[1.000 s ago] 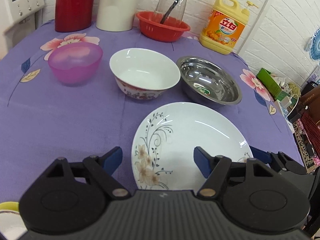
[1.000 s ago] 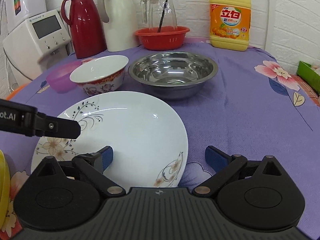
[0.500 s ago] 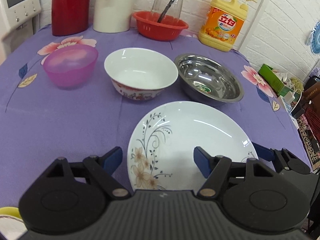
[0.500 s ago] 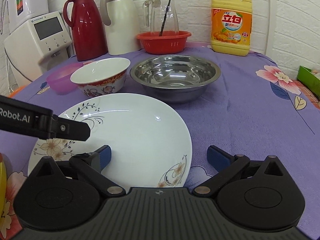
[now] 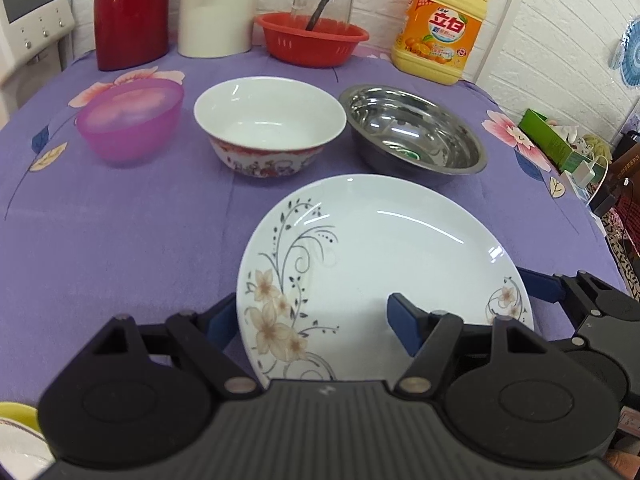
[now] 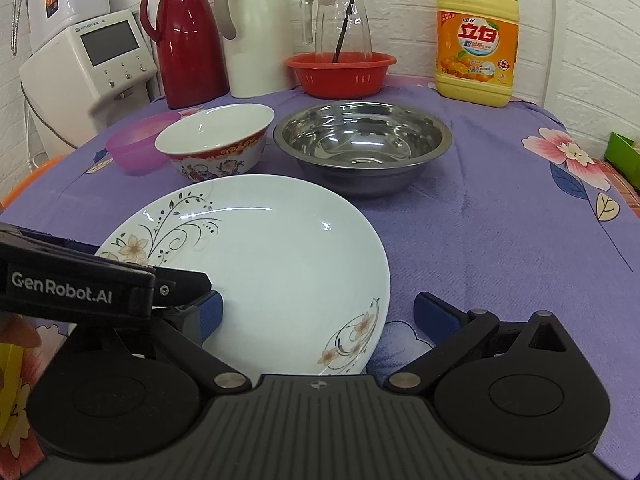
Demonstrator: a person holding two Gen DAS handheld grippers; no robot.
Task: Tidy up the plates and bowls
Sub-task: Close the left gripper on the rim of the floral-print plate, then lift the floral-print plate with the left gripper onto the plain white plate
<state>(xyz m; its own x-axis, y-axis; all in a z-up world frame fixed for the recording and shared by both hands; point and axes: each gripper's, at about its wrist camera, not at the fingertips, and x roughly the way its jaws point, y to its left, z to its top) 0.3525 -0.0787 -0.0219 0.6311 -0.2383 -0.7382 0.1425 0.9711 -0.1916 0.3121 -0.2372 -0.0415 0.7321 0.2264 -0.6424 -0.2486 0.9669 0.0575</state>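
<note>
Since a second ago, little has moved: in the left wrist view the white plate point(image 5: 392, 264) now sits slightly lower and closer, and the left gripper point(image 5: 310, 322) has edged in over its near left rim. We see that gripper's blue pads spread wide, one just outside the plate's left edge and one above the plate's inner surface, neither pressing on it. The right gripper point(image 6: 318, 314) is also spread wide and holding nothing; its left pad sits over the plate's near edge and its right pad over bare purple tablecloth point(image 6: 500, 220). In the right wrist view the left gripper's black body enters from the left, with white lettering on its side.

The plate, decorated with flowers and dark vines, lies flat near the front edge of the table point(image 5: 100, 240). Beyond it, toward the middle of the table, three bowls stand in a row: a pink plastic bowl point(image 5: 130, 120) at the left, a white bowl with a red patterned band point(image 5: 270, 124) in the middle, and a steel bowl point(image 5: 414, 134) at the right.

Along the far edge we see a red thermos point(image 6: 184, 36), a white thermos point(image 6: 254, 32), a red basket point(image 6: 340, 72) holding a glass jug point(image 6: 338, 16), and a yellow detergent bottle point(image 6: 476, 40).
</note>
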